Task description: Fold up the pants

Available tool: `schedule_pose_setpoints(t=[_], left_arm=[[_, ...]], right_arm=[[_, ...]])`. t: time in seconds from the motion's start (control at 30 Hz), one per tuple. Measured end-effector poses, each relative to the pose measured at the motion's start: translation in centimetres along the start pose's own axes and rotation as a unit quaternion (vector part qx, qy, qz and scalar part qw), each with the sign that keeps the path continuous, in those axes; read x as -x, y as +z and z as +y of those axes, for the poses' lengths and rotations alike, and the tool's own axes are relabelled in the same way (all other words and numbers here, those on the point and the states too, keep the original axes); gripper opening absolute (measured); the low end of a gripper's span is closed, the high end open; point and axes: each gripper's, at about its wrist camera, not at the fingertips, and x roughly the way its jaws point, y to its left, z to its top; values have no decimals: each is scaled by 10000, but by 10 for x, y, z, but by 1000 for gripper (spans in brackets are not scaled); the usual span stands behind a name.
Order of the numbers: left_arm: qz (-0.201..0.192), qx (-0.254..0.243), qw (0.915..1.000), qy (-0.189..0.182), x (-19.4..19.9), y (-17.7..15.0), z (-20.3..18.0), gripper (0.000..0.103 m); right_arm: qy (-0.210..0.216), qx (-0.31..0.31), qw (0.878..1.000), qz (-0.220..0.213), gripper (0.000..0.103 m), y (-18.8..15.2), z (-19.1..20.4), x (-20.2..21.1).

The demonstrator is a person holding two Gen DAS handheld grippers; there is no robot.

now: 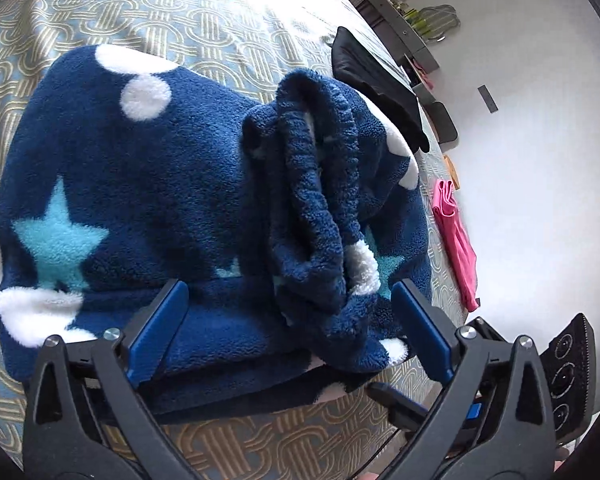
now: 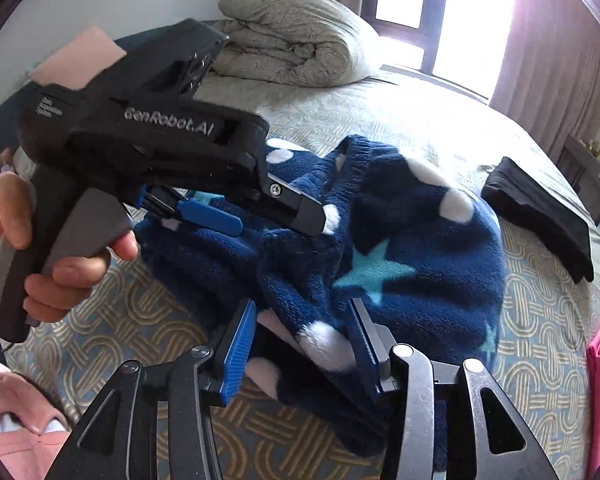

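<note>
Navy fleece pants [image 1: 148, 200] with white dots and teal stars lie folded in a thick bundle on the patterned bedspread [image 1: 100, 12]. A ribbed cuff or waistband [image 1: 320, 184] sticks up from the bundle's top. My left gripper [image 1: 288, 308] is open, its blue pads straddling the bundle's near edge. In the right wrist view the pants [image 2: 412, 248] lie ahead, and my right gripper [image 2: 304, 344] is open with the pants' near edge between its fingers. The left gripper [image 2: 276, 216] hovers over the pants' left side there.
A folded black garment [image 1: 376, 80] lies beyond the pants, also seen in the right wrist view [image 2: 540, 216]. A pink garment [image 1: 456, 240] lies at the bed's right edge. A rolled duvet [image 2: 292, 36] sits at the far end, by the window.
</note>
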Motion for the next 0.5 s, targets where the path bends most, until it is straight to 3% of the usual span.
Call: schedule_pose_setpoints(t=[0.1,0.23,0.4,0.47,0.5], left_arm=[[-5,62,10000,30,-6,8,-6,101],[12,134,9997,-205,-8,15,-17,101],[104,-222,9997,-15,-15,13,-33,101],[182,-283,9994,46,-22,12,-37,95],[251,-304,9992,91,-26,13,-40,84]], right_arm=[[-247,-447,9984,-232,62,-6,-21,17],[-621,-1422,9859,-630,64,-18,-64,38],[-710,-2317,9690,-484,64,-29,-103,38],[-721,-2484,9651,-406,64,-32,-109,35],[-765,-2545,9633,-368,64,-35,-112,34]])
